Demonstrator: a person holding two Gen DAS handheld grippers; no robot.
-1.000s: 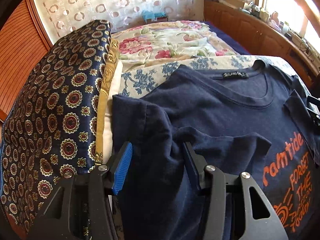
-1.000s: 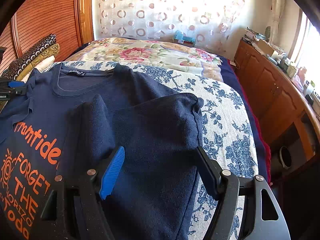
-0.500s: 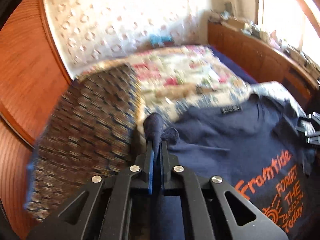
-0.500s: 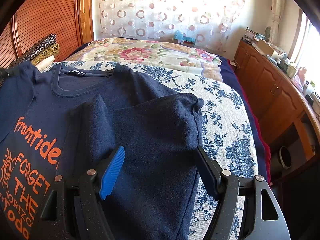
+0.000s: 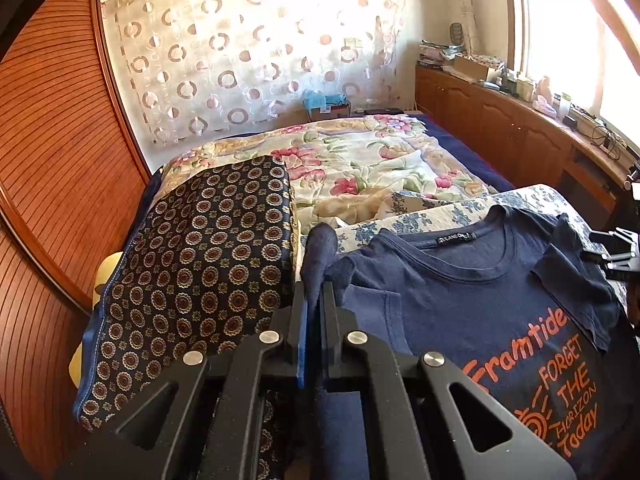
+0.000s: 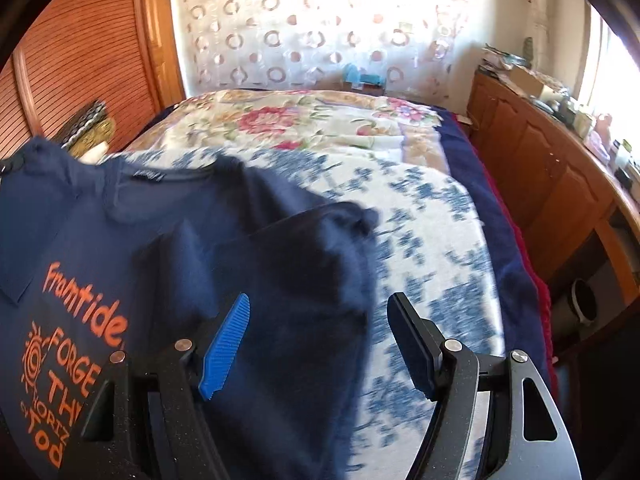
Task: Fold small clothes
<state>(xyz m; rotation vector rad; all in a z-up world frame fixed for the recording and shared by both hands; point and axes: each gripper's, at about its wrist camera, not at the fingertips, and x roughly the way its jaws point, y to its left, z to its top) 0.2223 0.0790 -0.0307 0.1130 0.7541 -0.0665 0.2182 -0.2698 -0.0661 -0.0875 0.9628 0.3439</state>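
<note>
Two hand-held grippers at work: my left hand-held gripper [image 5: 316, 300] pinches T-shirt [image 5: 472, 292] sleeve, shirt lying on bed [image 5: 380, 168] to its right; right hand-held gripper [image 6: 320, 344] spread over opposite sleeve.

Black hand-held gripper [image 5: 314, 304], blue pad

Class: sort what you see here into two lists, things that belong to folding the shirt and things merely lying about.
Belongs to the job:
navy T-shirt
left gripper, shut on its sleeve
right gripper, open over the other sleeve

Lying about:
patterned cushion
floral quilt
blue-flowered bedspread
wooden cabinet
</note>
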